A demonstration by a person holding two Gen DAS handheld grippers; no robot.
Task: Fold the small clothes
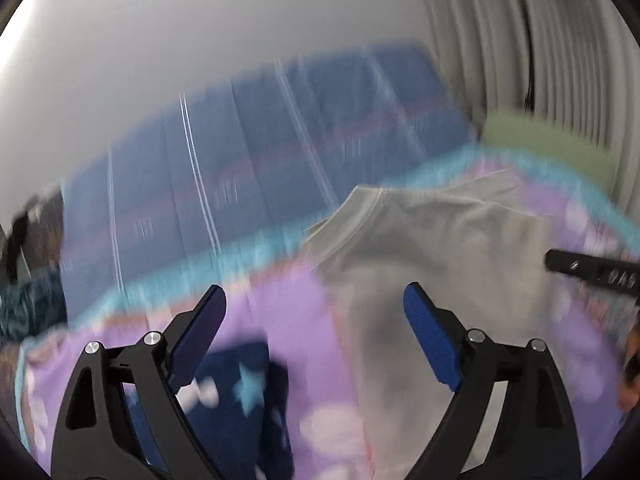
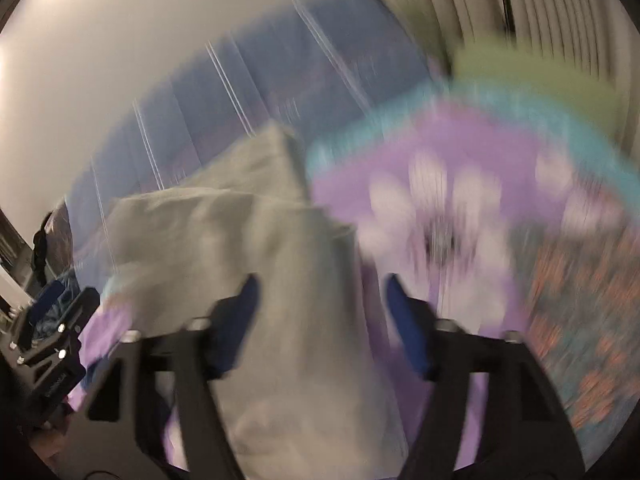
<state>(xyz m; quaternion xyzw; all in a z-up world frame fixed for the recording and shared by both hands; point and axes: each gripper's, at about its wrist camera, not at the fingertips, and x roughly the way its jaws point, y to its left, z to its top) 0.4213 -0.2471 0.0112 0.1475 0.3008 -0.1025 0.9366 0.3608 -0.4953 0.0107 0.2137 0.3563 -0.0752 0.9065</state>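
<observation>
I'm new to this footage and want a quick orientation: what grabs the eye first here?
A pale grey garment lies in the middle on a purple flowered blanket with a turquoise edge. The open left gripper and right gripper hover over it, nothing pinched. A blue striped cover fills the blurred background.

Pale grey small garment (image 1: 432,248), partly folded, neckline uppermost, flat on the purple flowered bedspread (image 1: 280,312).

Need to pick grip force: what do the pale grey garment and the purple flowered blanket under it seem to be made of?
Pale grey garment: looks like thin matte cotton knit, judging by its soft creases and stitched neckband. Purple flowered blanket: probably soft printed fleece or cotton with a turquoise border; blur hides the weave.
</observation>
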